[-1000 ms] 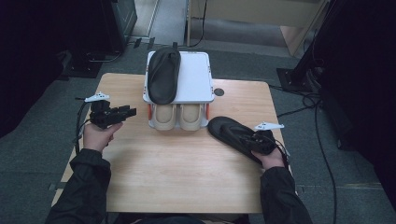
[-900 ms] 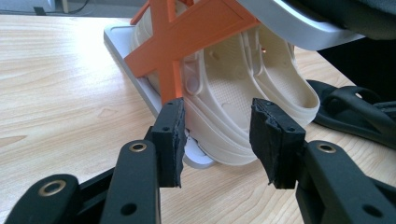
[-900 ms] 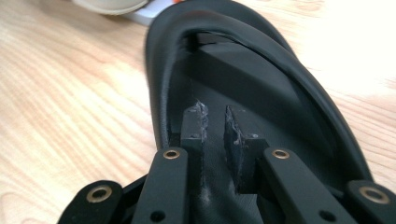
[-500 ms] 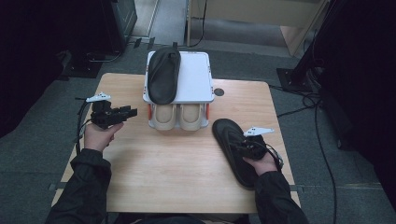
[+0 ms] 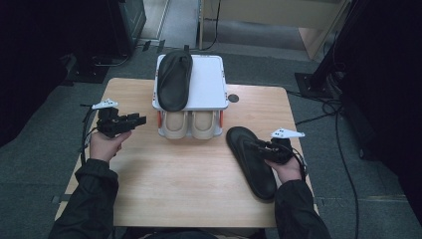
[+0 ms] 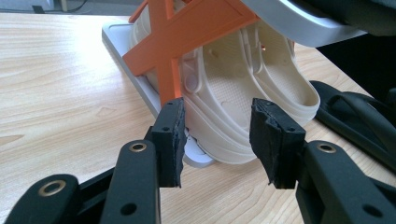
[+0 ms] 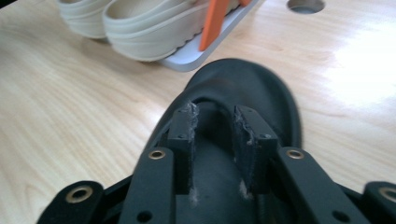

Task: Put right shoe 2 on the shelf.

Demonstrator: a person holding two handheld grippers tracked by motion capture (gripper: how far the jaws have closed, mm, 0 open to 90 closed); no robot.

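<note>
Spanning most of the high view, the table [image 5: 189, 189] carries everything. At its far edge stands a white rack [image 5: 209, 87] with orange struts [image 6: 187, 32]. One black sandal [image 5: 174, 79] lies on the rack's top shelf, and a pair of cream clogs [image 5: 191, 124] sits on the shelf below, toes toward the person.

A second black sandal [image 5: 251, 159] lies flat on the table to the right of the rack, near it but apart, its toe end pointing toward the rack.

Over that sandal's middle sits the right gripper [image 5: 261, 148]. Its jaws have just been opening; in the right gripper view the gripper [image 7: 215, 140] straddles the sandal's strap [image 7: 212, 105], with a gap between the pads and the strap, so they are not pinching it.

Left of the rack, the left gripper [image 5: 137, 119] is held above the table, aimed at the clogs. In the left gripper view its fingers [image 6: 170, 140] stand spread, with nothing between them.
</note>
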